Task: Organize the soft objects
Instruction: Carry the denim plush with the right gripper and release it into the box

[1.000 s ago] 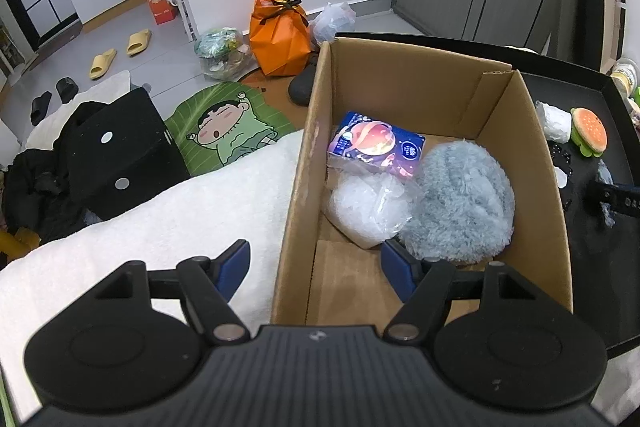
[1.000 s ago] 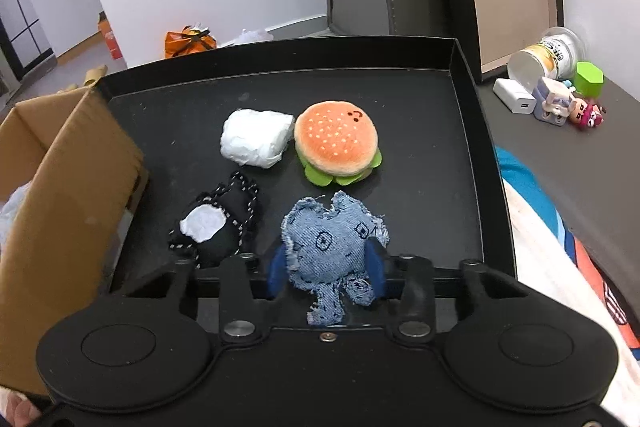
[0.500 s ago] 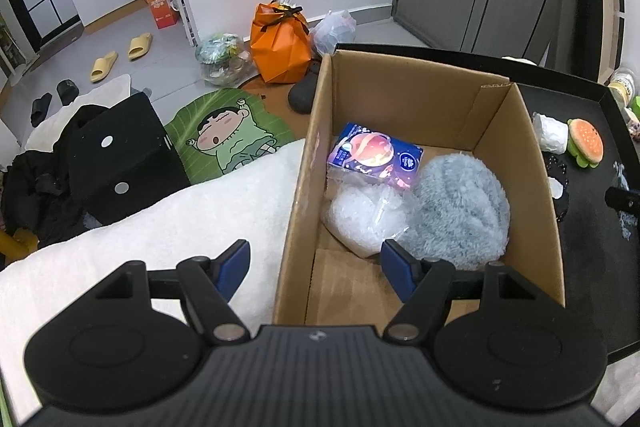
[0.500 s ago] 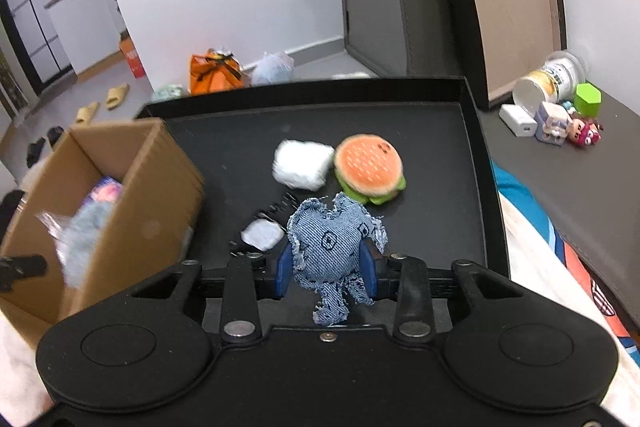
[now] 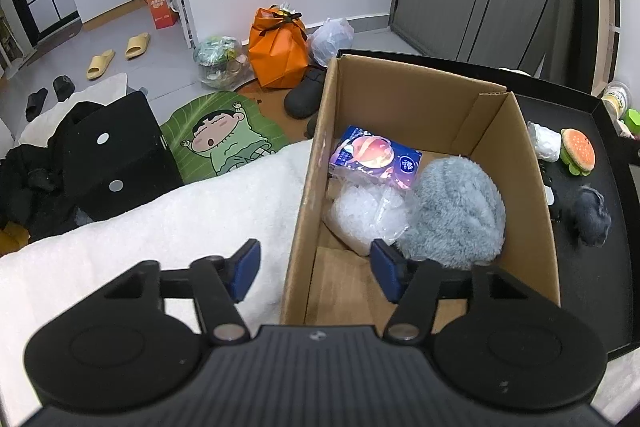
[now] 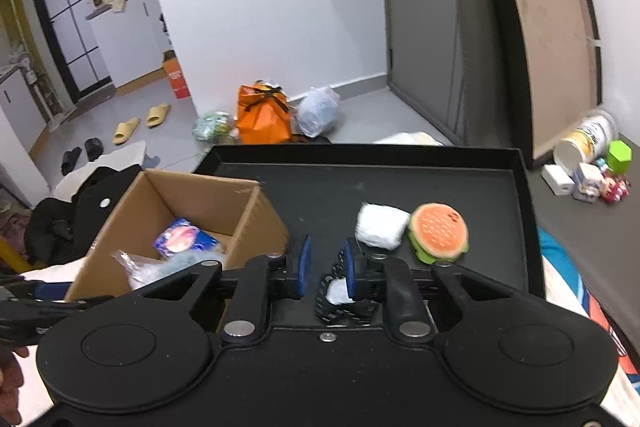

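A cardboard box (image 5: 516, 131) (image 6: 256, 219) holds a grey fluffy plush (image 5: 456, 211), a clear plastic bag (image 5: 364, 215) and a blue tissue pack (image 5: 376, 155). My left gripper (image 5: 316, 267) is open and straddles the box's near left wall. My right gripper (image 6: 323, 265) is open and empty above the black tray (image 6: 400, 157). On the tray lie a burger plush (image 6: 438, 235) (image 5: 578, 151), a white pack (image 6: 380, 227), a black-and-white soft item (image 6: 336, 291) and the denim toy (image 5: 592, 215), which is blurred.
A white blanket (image 5: 140, 227) lies left of the box. Bags, slippers and a cartoon mat (image 5: 220, 139) are on the floor. A can and small toys (image 6: 588, 167) stand right of the tray on a grey surface.
My right gripper has opened and no longer holds the denim toy, which now shows on the tray right of the box. The right gripper has risen and pulled back.
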`<state>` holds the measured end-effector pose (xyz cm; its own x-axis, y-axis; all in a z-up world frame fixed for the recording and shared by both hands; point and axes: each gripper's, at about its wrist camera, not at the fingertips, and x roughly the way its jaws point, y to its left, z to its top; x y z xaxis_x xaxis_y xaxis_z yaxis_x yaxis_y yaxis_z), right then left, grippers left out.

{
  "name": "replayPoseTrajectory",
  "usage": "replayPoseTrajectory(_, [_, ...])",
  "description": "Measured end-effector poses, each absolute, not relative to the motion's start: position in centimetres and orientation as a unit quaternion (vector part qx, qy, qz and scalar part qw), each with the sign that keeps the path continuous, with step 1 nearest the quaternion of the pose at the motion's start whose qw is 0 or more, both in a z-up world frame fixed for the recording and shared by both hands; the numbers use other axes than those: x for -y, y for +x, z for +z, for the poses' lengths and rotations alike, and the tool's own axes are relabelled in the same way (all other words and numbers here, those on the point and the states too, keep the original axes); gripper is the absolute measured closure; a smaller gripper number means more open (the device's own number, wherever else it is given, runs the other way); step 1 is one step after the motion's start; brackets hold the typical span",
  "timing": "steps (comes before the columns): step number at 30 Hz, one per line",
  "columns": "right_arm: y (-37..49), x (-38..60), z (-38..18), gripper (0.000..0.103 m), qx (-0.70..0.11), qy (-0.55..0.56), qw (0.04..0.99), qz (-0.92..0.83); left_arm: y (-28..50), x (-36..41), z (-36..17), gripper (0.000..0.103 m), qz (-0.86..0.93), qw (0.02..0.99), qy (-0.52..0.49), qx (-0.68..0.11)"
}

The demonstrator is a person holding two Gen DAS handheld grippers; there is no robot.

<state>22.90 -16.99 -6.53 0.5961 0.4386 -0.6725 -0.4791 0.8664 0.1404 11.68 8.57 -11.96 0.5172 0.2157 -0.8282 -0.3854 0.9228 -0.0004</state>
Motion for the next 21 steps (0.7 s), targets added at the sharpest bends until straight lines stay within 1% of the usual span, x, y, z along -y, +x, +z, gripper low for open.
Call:
replayPoseTrajectory(2, [22.7, 16.4, -6.3, 0.088, -0.366, -0.029, 0.892, 0.264, 11.7, -8.7, -12.0, 0.056, 0.172, 0.866, -0.094, -0.459])
replayPoseTrajectory(3, [22.7, 16.2, -6.2, 0.089, -0.364, -0.029, 0.891, 0.268, 11.6, -8.8, -12.0, 0.059, 0.172, 0.866, -0.096, -0.459])
replayPoseTrajectory(5, [22.5, 15.6, -6.0, 0.093, -0.358, -0.037, 0.891, 0.275, 11.6, -9.0, -12.1, 0.063, 0.172, 0.867, -0.098, -0.458])
replayPoseTrajectory(8, [22.5, 15.3, -6.0, 0.093, -0.353, -0.045, 0.893, 0.275, 11.6, -9.2, -12.3, 0.065, 0.172, 0.866, -0.104, -0.458])
replayPoseTrajectory(11, [22.7, 16.1, -7.2, 0.084, -0.365, -0.048, 0.893, 0.257, 11.6, -9.3, -12.3, 0.065, 0.172, 0.866, -0.107, -0.458])
replayPoseTrajectory(12, [23.0, 16.5, -7.8, 0.073, -0.376, -0.042, 0.891, 0.252, 11.6, -9.3, -12.3, 0.064, 0.170, 0.866, -0.107, -0.458])
replayPoseTrajectory(13, [23.0, 16.8, -8.2, 0.066, -0.385, -0.038, 0.889, 0.244, 11.7, -9.3, -12.4, 0.064, 0.169, 0.866, -0.107, -0.459])
replayPoseTrajectory(14, [23.1, 17.2, -8.7, 0.054, -0.389, -0.035, 0.890, 0.237, 11.7, -9.3, -12.4, 0.064, 0.169, 0.866, -0.105, -0.459])
replayPoseTrajectory(15, [23.2, 17.4, -9.1, 0.052, -0.390, -0.035, 0.890, 0.234, 11.8, -9.4, -12.4, 0.064, 0.170, 0.865, -0.104, -0.460])
replayPoseTrajectory(21, [23.5, 17.5, -10.7, 0.051, -0.405, -0.043, 0.886, 0.223, 11.8, -9.3, -12.6, 0.064, 0.170, 0.865, -0.102, -0.461])
